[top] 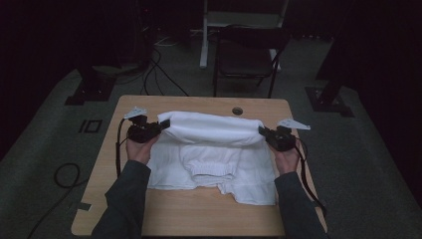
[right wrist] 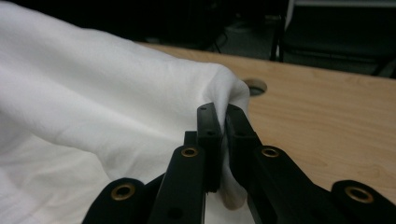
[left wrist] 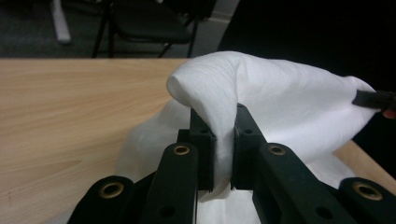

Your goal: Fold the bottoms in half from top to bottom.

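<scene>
Fabric of the white cotton garment [top: 209, 128] spans crosswise between the left gripper [top: 160, 125] and right gripper [top: 263, 132], jaws clamped on opposite corners, its near part resting on the wooden surface [top: 199, 209].

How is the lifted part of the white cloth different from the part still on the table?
The lifted fold of the white garment hangs stretched between the left gripper and right gripper; the lower part lies flat on the table. The fold looks smooth; the lower part shows a gathered band. Both are white.
</scene>
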The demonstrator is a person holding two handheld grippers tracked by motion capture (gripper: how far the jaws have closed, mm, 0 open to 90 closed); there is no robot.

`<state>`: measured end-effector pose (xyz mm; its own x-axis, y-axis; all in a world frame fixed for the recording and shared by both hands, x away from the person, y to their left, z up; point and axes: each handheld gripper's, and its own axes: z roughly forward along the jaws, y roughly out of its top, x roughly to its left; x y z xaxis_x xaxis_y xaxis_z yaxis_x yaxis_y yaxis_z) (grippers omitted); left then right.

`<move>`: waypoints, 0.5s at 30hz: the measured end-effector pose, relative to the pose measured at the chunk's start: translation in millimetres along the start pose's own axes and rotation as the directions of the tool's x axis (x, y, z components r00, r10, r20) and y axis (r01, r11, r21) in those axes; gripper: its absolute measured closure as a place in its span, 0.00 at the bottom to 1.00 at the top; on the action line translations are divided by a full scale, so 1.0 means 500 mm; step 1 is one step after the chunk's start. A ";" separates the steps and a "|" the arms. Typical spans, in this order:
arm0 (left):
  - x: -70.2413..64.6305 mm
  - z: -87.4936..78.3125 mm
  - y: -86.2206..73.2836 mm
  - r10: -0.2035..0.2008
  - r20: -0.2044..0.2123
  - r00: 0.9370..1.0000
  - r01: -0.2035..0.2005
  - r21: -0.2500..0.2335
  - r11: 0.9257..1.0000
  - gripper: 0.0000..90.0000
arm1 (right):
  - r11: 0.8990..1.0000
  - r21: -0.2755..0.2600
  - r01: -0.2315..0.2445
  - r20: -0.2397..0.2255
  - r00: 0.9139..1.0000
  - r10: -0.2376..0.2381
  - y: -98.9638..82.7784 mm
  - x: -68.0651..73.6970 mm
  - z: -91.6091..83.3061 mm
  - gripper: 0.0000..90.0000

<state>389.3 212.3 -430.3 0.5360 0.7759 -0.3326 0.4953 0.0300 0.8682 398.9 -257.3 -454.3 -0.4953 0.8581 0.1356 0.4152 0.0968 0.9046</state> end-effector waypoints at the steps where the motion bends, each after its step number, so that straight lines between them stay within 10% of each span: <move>1: -0.004 -0.011 -0.009 0.003 0.016 1.000 -0.003 -0.009 1.000 0.91 | 1.000 -0.013 0.008 -0.010 1.000 -0.009 -0.002 0.004 -0.012 0.96; 5: -0.010 -0.046 -0.068 -0.002 0.061 0.998 0.001 0.017 1.000 0.90 | 0.999 -0.032 0.013 -0.073 0.997 -0.016 -0.037 0.019 -0.053 0.96; 11: -0.002 -0.073 -0.184 -0.060 0.124 0.991 0.042 0.145 0.989 0.72 | 0.997 0.074 0.030 -0.188 0.982 -0.015 -0.142 0.035 -0.085 0.82; 15: 0.000 -0.096 -0.180 -0.053 0.119 0.991 0.042 0.094 0.995 0.57 | 1.000 0.018 0.005 -0.219 0.976 -0.001 -0.141 0.020 -0.119 0.60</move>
<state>312.0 239.9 -491.0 0.5862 0.6929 -0.4199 0.5798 0.0031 0.8147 319.5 -285.5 -492.6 -0.6511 0.7264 0.2199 0.4261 0.1102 0.8979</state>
